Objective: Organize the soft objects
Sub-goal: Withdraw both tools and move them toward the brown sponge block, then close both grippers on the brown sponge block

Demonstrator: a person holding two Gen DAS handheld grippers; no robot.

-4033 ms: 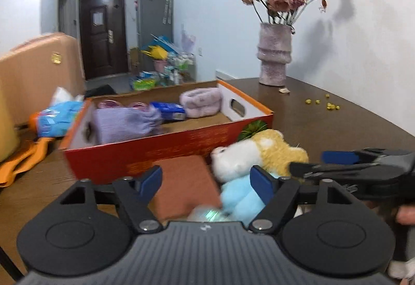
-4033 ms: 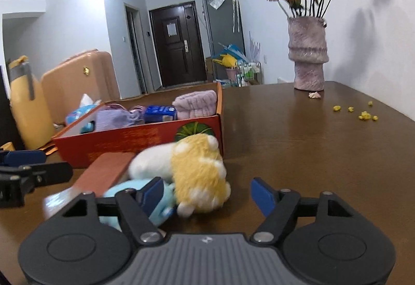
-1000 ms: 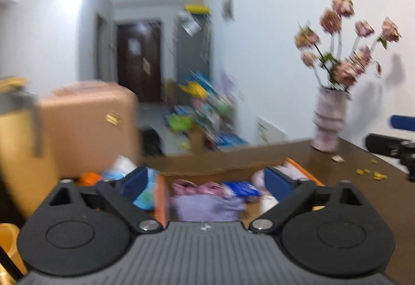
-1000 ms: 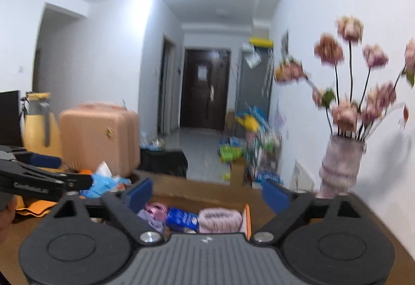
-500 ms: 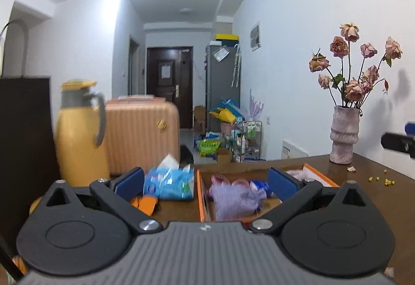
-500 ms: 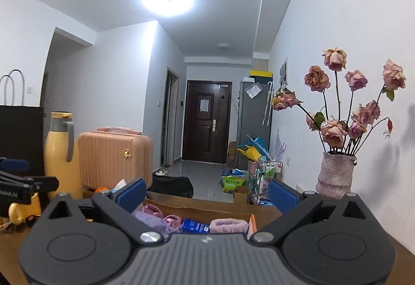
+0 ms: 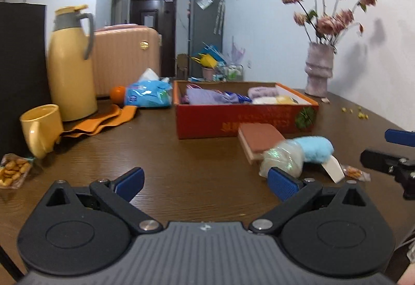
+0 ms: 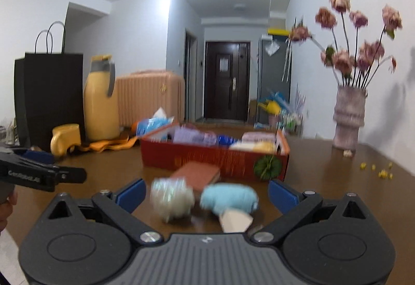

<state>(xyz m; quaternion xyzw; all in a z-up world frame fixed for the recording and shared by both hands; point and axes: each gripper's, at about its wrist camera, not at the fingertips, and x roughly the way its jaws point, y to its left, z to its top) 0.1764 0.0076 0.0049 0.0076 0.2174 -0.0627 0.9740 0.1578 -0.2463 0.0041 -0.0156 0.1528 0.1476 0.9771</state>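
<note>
A red cardboard box on the brown table holds a purple cloth, a pink fluffy item and the yellow-and-white plush. In front of it lie a brown notebook, a light blue plush with a white tag, and a shiny pale plush ball. My left gripper is open over bare table, left of these. My right gripper is open, and the blue plush and the ball lie just beyond its fingertips.
A yellow thermos, yellow mug, orange cloth, blue tissue pack and snack bag sit left. A black paper bag stands behind. A vase of dried roses and yellow crumbs are right.
Both grippers have tilted down from the raised, room-facing view to the tabletop. The yellow-and-white plush that lay in front of the box 4 s ago now lies inside it.
</note>
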